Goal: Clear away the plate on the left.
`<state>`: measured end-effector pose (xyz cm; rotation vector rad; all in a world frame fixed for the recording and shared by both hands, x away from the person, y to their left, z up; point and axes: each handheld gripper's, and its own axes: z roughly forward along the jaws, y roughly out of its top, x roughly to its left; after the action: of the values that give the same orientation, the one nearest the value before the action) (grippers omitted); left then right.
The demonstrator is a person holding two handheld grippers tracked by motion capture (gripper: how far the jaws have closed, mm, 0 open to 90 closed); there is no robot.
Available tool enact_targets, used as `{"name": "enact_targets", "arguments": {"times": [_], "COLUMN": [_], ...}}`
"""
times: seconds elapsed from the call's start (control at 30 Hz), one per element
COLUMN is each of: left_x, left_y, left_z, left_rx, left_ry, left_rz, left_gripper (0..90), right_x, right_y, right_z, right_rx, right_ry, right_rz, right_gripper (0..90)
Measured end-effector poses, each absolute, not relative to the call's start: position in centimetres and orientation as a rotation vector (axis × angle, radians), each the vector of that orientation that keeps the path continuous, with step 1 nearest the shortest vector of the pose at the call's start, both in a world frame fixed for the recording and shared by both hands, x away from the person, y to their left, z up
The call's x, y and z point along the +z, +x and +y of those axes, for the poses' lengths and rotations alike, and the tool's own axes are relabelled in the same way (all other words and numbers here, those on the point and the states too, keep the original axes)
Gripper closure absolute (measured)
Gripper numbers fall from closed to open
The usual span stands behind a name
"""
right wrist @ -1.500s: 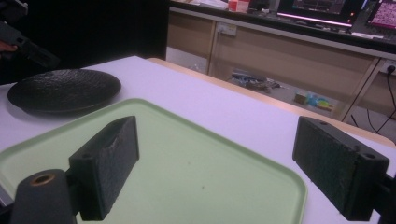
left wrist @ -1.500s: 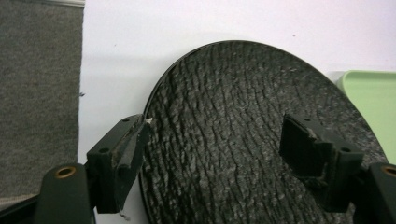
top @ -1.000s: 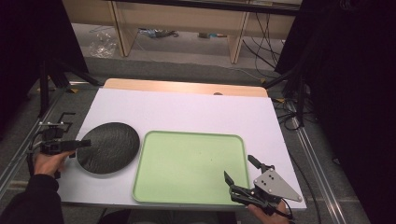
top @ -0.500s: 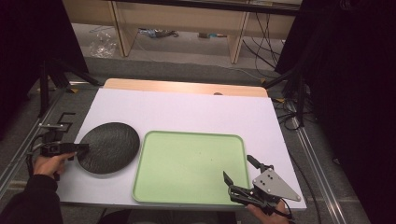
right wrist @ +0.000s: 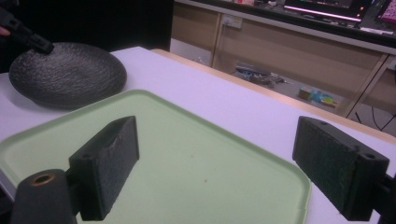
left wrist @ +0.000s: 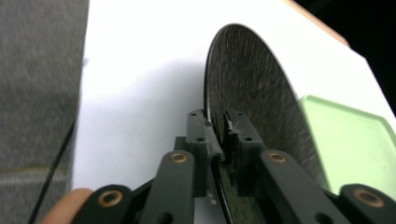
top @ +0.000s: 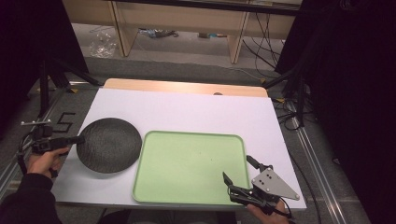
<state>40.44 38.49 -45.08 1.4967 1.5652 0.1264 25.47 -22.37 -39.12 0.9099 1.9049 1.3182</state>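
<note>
Left gripper view shows my left gripper [left wrist: 218, 135] has just been closing, and its pads now pinch the black plate's [top: 109, 144] left rim. That plate sits left of the green tray [top: 187, 168]. My right gripper [top: 238, 170] waits open, near right.

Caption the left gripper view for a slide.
Left hand-held gripper clamped on the black plate's rim, green tray beside it.

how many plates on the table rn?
1. The black plate sits at the table's left, beside the green tray, its rim clamped in the left gripper. Nothing lies on the tray that could hide another.
</note>
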Motion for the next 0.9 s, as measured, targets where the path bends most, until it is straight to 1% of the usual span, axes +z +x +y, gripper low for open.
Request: {"name": "enact_targets", "arguments": {"times": [0.03, 0.17, 0.2, 0.33, 0.37, 0.4, 0.5, 0.53, 0.57, 0.6, 0.73, 0.8, 0.9], "left_x": [-43.8, -42.9, -42.2, -40.4, -40.4, -39.4, -38.4, -37.4, -37.4, -36.6, -36.0, -35.6, -35.6], "left_y": [40.4, 40.1, 39.6, 38.8, 38.8, 38.3, 38.0, 37.9, 37.9, 37.8, 37.6, 37.4, 37.4], "left_z": [37.7, 37.4, 37.3, 37.0, 37.0, 36.2, 35.2, 33.9, 33.9, 32.8, 31.7, 31.0, 30.5], "left_rx": [0.170, 0.214, 0.272, 0.346, 0.346, 0.401, 0.437, 0.481, 0.481, 0.521, 0.542, 0.552, 0.567], "left_ry": [1.534, 1.555, 1.551, 1.584, 1.584, 1.621, 1.654, 1.700, 1.700, 1.743, 1.758, 1.779, 1.790], "left_rz": [1.566, 1.548, 1.507, 1.508, 1.508, 1.495, 1.458, 1.417, 1.417, 1.397, 1.355, 1.313, 1.295], "left_gripper": [83.4, 83.7, 83.9, 85.3, 85.2, 85.1, 86.1, 86.3, 86.4, 86.4, 86.5, 85.9, 84.2], "right_x": [-39.2, -39.2, -39.2, -39.2, -39.2, -39.2, -39.3, -39.2, -39.2, -39.3, -39.3, -39.3, -39.3], "right_y": [25.5, 25.6, 25.6, 25.6, 25.6, 25.6, 25.6, 25.6, 25.6, 25.6, 25.6, 25.6, 25.6], "right_z": [-22.3, -22.5, -22.4, -22.6, -22.6, -22.5, -22.4, -22.4, -22.4, -22.3, -22.4, -22.3, -22.3], "right_rx": [1.323, 1.310, 1.321, 1.307, 1.307, 1.308, 1.298, 1.306, 1.307, 1.308, 1.303, 1.305, 1.301], "right_ry": [0.907, 0.908, 0.912, 0.913, 0.913, 0.906, 0.900, 0.903, 0.899, 0.899, 0.908, 0.899, 0.891], "right_rz": [1.917, 1.911, 1.908, 1.922, 1.922, 1.912, 1.925, 1.920, 1.917, 1.920, 1.921, 1.930, 1.931], "right_gripper": [15.3, 15.3, 15.3, 15.3, 15.3, 15.3, 15.3, 15.3, 15.3, 15.3, 15.3, 15.3, 15.3]}}
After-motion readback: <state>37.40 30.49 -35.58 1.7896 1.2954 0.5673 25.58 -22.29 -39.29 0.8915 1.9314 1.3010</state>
